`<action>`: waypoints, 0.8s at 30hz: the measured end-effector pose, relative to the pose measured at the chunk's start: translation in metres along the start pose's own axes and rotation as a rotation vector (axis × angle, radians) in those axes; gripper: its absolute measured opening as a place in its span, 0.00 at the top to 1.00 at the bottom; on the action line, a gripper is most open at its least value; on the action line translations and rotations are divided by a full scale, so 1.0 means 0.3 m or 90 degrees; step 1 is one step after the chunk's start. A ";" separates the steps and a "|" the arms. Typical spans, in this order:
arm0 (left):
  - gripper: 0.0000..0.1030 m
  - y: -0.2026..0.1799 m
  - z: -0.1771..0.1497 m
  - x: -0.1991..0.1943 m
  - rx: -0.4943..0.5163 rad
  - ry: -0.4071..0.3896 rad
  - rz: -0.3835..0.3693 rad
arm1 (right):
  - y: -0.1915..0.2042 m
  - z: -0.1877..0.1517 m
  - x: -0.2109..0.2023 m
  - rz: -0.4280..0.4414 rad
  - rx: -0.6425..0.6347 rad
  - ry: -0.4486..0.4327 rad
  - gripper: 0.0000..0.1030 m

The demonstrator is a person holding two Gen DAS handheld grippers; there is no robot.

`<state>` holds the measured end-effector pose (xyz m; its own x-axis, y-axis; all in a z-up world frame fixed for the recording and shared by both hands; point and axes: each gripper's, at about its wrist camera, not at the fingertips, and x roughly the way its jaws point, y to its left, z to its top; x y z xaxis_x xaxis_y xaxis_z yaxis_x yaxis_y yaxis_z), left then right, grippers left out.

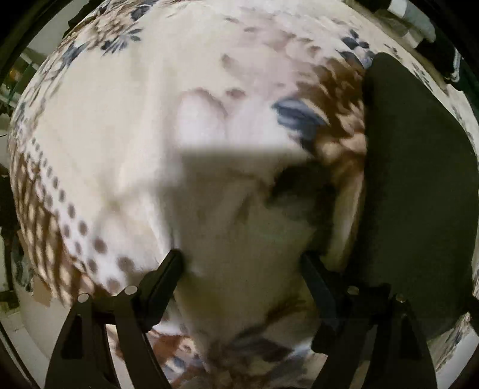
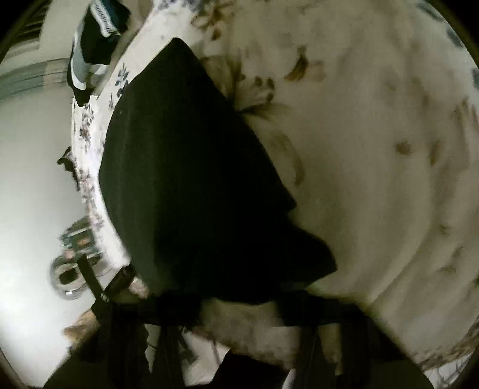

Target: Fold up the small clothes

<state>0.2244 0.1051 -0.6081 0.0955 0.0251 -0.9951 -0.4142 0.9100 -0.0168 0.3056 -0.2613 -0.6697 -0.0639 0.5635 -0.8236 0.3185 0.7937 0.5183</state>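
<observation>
A black garment point(image 2: 185, 167) lies flat on the floral bedspread point(image 2: 374, 134), and its near edge bunches up at my right gripper point(image 2: 239, 302). That gripper is shut on the edge, though its fingers are hard to make out against the dark cloth. In the left wrist view the same black garment point(image 1: 419, 185) lies along the right side. My left gripper point(image 1: 239, 266) points straight down over the bedspread point(image 1: 119, 119), left of the garment. It is open, with only bare bedspread between its fingers.
More dark and striped clothes point(image 2: 95, 39) are piled at the far edge of the bed, also seen as a clothes pile point(image 1: 419, 24) at the top right. The bed edge runs down the left of the right wrist view, with pale floor point(image 2: 30, 149) and a shiny object point(image 2: 69, 275) beyond.
</observation>
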 end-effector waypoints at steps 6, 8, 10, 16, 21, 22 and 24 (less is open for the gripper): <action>0.00 -0.008 0.037 0.067 0.001 0.037 -0.014 | 0.010 -0.064 -0.155 -0.048 0.005 -0.091 0.98; 0.00 -0.001 0.050 0.079 0.005 0.048 -0.014 | -0.001 -0.073 -0.176 -0.068 0.002 -0.096 0.98; 0.00 0.004 0.055 0.082 0.008 0.053 -0.016 | -0.019 -0.065 -0.160 -0.089 0.003 -0.085 0.98; 0.00 0.028 0.083 0.044 0.005 0.061 -0.038 | -0.109 -0.031 -0.061 -0.109 0.030 -0.038 0.98; 0.00 0.046 0.153 -0.048 -0.011 0.025 -0.075 | -0.147 0.028 -0.121 -0.068 0.070 -0.041 0.65; 0.00 0.040 0.176 -0.062 -0.013 0.015 -0.086 | -0.144 0.047 -0.142 -0.061 0.069 -0.060 0.53; 0.00 0.008 0.244 -0.084 -0.020 -0.005 -0.124 | -0.128 0.110 -0.171 -0.030 0.057 -0.095 0.49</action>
<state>0.2873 0.1370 -0.5758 0.1838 -0.1460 -0.9721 -0.4149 0.8850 -0.2113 0.3278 -0.3281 -0.6550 0.0585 0.4800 -0.8753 0.4020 0.7912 0.4608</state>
